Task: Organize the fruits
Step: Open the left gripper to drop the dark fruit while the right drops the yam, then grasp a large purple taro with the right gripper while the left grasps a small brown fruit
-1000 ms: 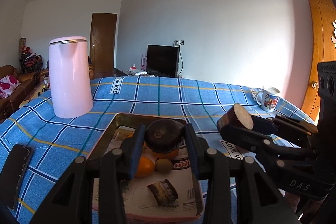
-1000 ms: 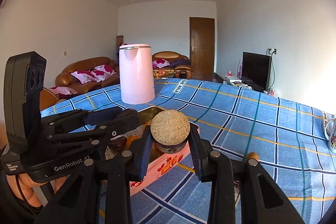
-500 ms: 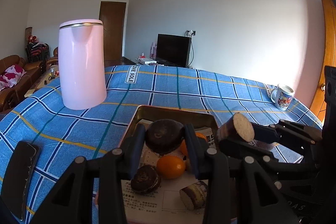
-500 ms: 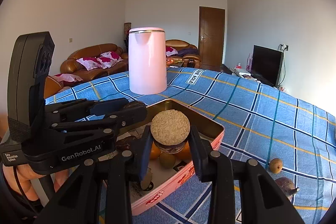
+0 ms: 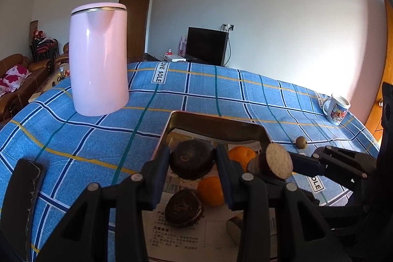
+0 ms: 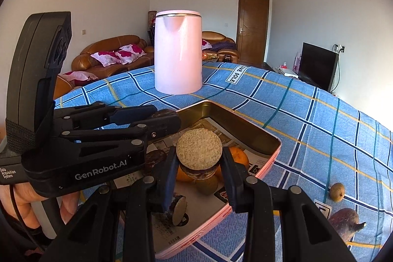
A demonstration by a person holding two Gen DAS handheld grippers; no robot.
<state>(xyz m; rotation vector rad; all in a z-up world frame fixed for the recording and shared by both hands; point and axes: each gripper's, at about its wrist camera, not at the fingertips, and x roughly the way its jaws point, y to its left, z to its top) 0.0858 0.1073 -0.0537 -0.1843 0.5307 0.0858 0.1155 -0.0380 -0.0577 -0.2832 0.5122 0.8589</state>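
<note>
My left gripper [image 5: 192, 158] is shut on a dark brown round fruit [image 5: 192, 158] above the metal tray [image 5: 213, 124]. My right gripper [image 6: 199, 158] is shut on a cut fruit piece with a pale grainy face [image 6: 199, 149], also over the tray [image 6: 248, 125]. The right gripper and its piece [image 5: 278, 161] show at the right of the left wrist view. The left gripper [image 6: 159, 119] shows at the left of the right wrist view. In the paper-lined tray lie oranges [image 5: 211, 190], a dark fruit [image 5: 183, 210], a kiwi [image 6: 207, 186] and a cut piece [image 6: 178, 209].
A pink kettle [image 5: 98, 60] stands on the blue checked tablecloth [image 5: 73, 129] behind the tray. A mug [image 5: 337, 108] stands at the far right. A small brown fruit [image 6: 337, 191] and a purple fruit [image 6: 343, 220] lie on the cloth right of the tray. A dark flat object [image 5: 21, 198] lies at left.
Both grippers have moved forward and lower over the tray, each still holding its fruit. The kettle looks closer and larger.
</note>
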